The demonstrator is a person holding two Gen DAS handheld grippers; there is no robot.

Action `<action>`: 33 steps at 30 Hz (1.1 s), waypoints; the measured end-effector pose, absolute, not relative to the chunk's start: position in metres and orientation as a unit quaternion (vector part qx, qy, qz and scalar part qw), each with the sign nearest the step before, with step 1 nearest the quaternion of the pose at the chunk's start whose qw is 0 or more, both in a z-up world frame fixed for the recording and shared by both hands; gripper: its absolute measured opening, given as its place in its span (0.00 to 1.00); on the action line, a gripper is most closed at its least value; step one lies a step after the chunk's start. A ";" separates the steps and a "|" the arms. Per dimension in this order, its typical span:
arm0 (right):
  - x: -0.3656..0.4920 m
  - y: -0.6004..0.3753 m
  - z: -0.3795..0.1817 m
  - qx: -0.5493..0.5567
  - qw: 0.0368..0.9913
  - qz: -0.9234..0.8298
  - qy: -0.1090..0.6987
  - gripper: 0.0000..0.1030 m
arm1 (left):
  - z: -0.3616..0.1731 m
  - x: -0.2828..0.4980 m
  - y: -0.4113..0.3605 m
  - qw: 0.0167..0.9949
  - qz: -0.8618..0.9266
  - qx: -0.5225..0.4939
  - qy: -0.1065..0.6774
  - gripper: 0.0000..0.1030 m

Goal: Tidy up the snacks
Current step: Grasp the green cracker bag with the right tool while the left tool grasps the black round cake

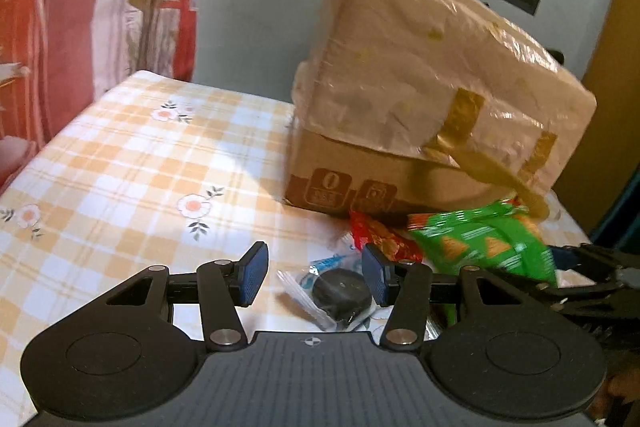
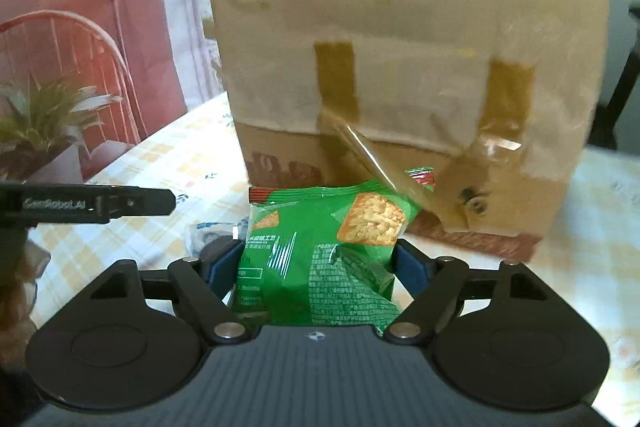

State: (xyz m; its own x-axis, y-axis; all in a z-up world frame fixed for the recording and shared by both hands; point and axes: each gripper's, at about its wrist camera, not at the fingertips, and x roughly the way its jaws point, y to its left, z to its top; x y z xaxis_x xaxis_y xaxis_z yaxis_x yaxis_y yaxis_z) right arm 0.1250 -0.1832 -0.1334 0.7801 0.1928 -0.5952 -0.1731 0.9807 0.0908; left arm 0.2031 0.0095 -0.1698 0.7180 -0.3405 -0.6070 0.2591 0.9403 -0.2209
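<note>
A green snack packet (image 2: 320,259) sits between the blue pads of my right gripper (image 2: 318,263), and both pads press its sides. In the left wrist view the same green packet (image 1: 480,243) lies in front of the cardboard box (image 1: 420,87), beside a red packet (image 1: 380,235). My left gripper (image 1: 316,279) stands open just above a clear packet with a dark round cookie (image 1: 340,291), its pads not pressing on it. The tall box (image 2: 400,67) is wrapped in film and taped shut.
A checked, flowered tablecloth (image 1: 140,167) covers the table, whose left half is bare cloth. A red curtain (image 1: 60,27) hangs to the left. A potted plant (image 2: 48,115) stands past the table's left edge. A loose strip of brown tape (image 2: 372,163) hangs off the box.
</note>
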 end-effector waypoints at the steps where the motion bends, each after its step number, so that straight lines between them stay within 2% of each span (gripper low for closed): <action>1: 0.123 -0.188 -0.134 0.024 0.943 0.091 0.318 0.78 | -0.171 0.206 0.006 0.924 -0.166 -0.053 0.339 0.53; 4: 0.119 -0.207 -0.137 0.055 0.944 0.066 0.319 0.77 | -0.175 0.218 -0.003 0.920 -0.184 -0.031 0.344 0.56; 11: 0.110 -0.220 -0.133 0.055 0.950 0.033 0.306 0.77 | -0.188 0.242 -0.019 0.908 -0.204 -0.014 0.367 0.57; 15: 0.108 -0.227 -0.135 0.064 0.950 0.022 0.304 0.77 | -0.197 0.233 -0.026 0.903 -0.206 -0.010 0.378 0.59; 18: 0.106 -0.227 -0.137 0.063 0.951 0.025 0.303 0.77 | -0.197 0.218 -0.029 0.900 -0.210 0.000 0.382 0.64; 30: 0.107 -0.224 -0.142 0.065 0.950 0.038 0.303 0.78 | -0.209 0.208 -0.042 0.903 -0.185 0.044 0.386 0.63; 33: 0.107 -0.225 -0.142 0.069 0.949 0.037 0.304 0.78 | -0.209 0.201 -0.042 0.906 -0.186 0.051 0.376 0.57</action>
